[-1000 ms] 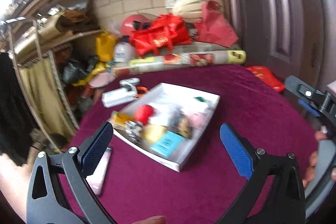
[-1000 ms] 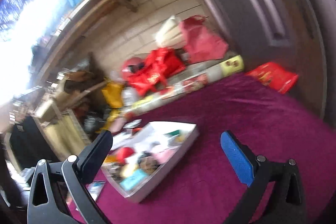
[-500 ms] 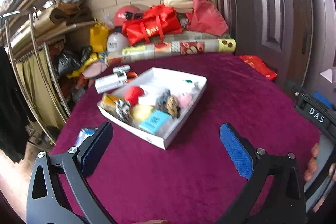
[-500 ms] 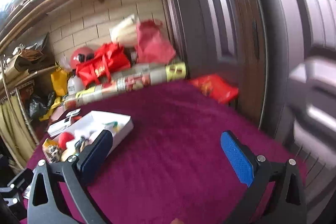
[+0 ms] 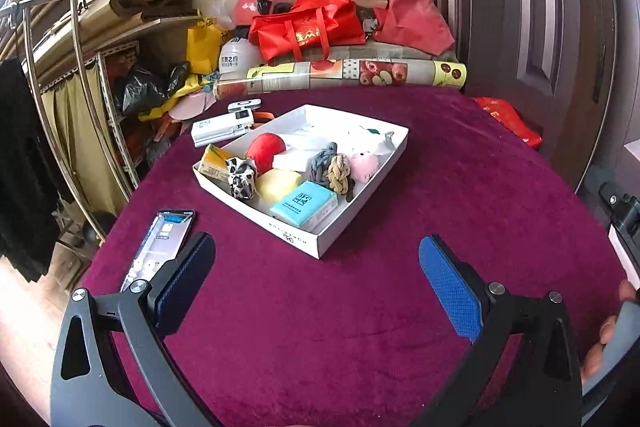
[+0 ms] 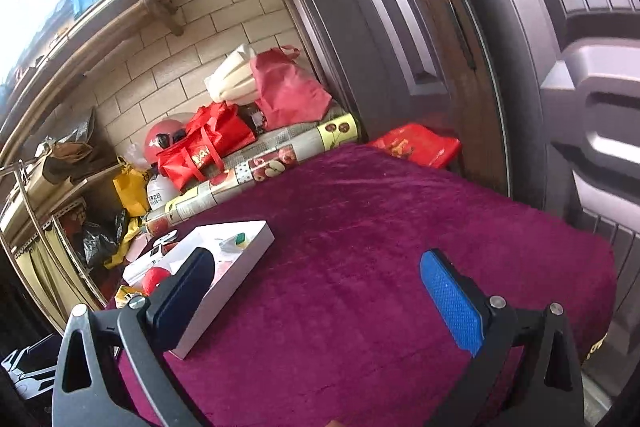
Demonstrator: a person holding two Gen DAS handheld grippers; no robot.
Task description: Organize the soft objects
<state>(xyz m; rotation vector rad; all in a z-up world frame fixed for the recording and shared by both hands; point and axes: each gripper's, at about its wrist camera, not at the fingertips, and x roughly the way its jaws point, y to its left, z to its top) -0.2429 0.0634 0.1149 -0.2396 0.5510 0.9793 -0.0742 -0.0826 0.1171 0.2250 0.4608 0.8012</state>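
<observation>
A white shallow box [image 5: 362, 211] stands on the maroon cloth, holding several soft things: a red ball [image 5: 265, 148], a yellow sponge [image 5: 278, 184], a blue tissue pack [image 5: 304, 203], knotted ropes [image 5: 332, 169], a pink fluffy toy [image 5: 363, 163] and a spotted scrunchie [image 5: 242, 177]. My left gripper [image 5: 316, 275] is open and empty, held short of the box's near corner. My right gripper [image 6: 320, 287] is open and empty to the right of the box [image 6: 240, 267], over bare cloth.
A phone [image 5: 160, 247] lies on the cloth left of the left gripper. A white device [image 5: 222, 129] lies behind the box. A patterned roll [image 5: 344, 75], red bags [image 5: 308, 27] and shelves stand behind the table. A door [image 6: 460, 27] stands on the right.
The left gripper has pulled back from the box and steadied, so the phone shows fully. The right gripper has swung right, away from the box, then back slightly towards it.
</observation>
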